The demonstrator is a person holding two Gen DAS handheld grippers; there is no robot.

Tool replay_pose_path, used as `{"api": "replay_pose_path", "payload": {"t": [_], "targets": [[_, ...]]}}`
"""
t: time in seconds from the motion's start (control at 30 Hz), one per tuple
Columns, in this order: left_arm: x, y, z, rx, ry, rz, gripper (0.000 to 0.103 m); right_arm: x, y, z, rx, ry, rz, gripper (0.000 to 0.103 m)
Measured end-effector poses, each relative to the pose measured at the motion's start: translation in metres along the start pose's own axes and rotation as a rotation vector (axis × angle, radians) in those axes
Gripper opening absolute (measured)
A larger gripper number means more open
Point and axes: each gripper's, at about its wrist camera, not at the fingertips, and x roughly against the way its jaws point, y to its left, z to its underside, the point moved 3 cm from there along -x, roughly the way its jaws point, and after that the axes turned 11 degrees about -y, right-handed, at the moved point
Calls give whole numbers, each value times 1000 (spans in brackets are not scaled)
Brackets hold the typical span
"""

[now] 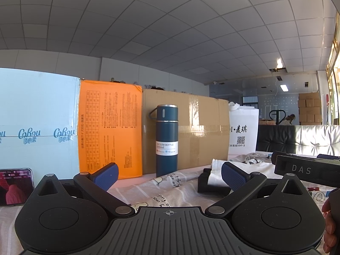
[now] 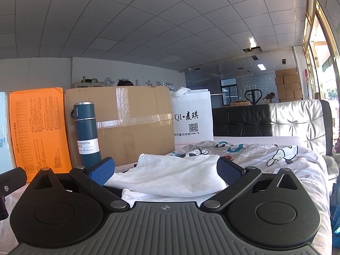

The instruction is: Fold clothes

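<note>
A white garment (image 2: 170, 174) lies rumpled on a cartoon-print bed sheet (image 2: 276, 159), with a black garment edge under it. My right gripper (image 2: 164, 171) is open, low over the near part of the white garment, its blue pads (image 2: 102, 167) spread either side. In the left wrist view the white garment (image 1: 216, 170) and the black cloth (image 1: 205, 182) lie ahead right. My left gripper (image 1: 169, 175) is open and empty above the sheet (image 1: 161, 189). The right gripper's body (image 1: 306, 170) shows at the right.
A blue vacuum bottle (image 1: 166, 140) stands upright by a brown cardboard box (image 1: 201, 131), an orange box (image 1: 110, 127) and a pale blue box (image 1: 38, 123). A white shopping bag (image 1: 243, 133) stands further right. A phone (image 1: 14, 187) leans at left. A padded headboard (image 2: 286, 119) is behind.
</note>
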Motion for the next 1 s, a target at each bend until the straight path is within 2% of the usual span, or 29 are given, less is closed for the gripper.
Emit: {"api": "replay_pose_path", "payload": {"t": [0.4, 0.73, 0.9, 1.0], "targets": [[6, -3, -8, -13, -40, 10, 103, 10, -7, -6, -122, -98, -38, 103], [34, -17, -43, -73, -185, -19, 103, 29, -12, -11, -247, -195, -115, 103], [51, -23, -49, -77, -189, 10, 103, 43, -14, -14, -276, -265, -140, 103], [58, -24, -48, -86, -190, -7, 103, 54, -12, -16, -281, -330, -147, 103]]}}
